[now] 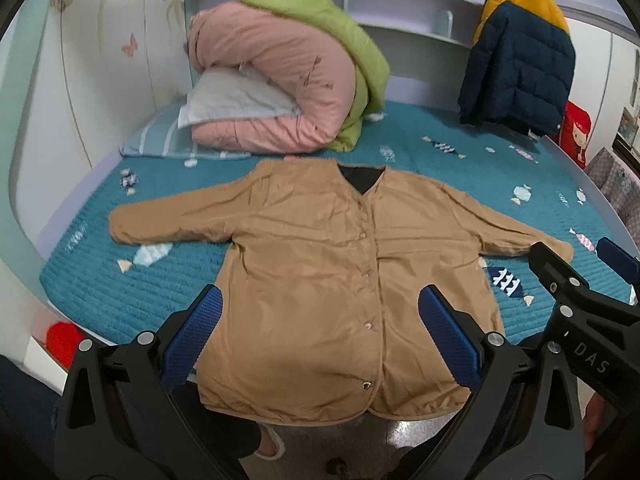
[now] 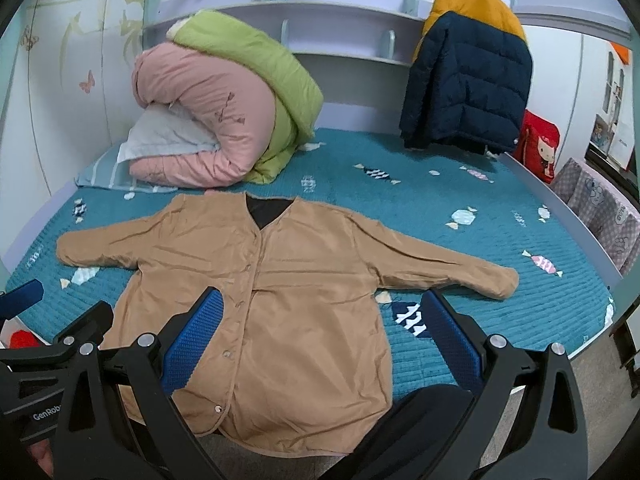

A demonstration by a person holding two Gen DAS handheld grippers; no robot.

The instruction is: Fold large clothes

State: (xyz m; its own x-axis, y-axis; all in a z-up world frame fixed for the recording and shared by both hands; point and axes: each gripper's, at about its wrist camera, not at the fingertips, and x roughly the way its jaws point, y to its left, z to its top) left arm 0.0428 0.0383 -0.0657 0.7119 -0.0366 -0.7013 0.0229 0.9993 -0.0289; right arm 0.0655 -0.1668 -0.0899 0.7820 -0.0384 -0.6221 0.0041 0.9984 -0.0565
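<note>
Tan jacket spread flat, front up, on teal bedspread ready for folding; left gripper and right gripper hover near hem, fingers apart, empty.

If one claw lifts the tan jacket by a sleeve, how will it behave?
The tan jacket looks thin and creased, so it would likely hang limp and sag. Its hem droops over the bed edge, so it may slide off. The fastened snaps should probably keep the front together.
</note>
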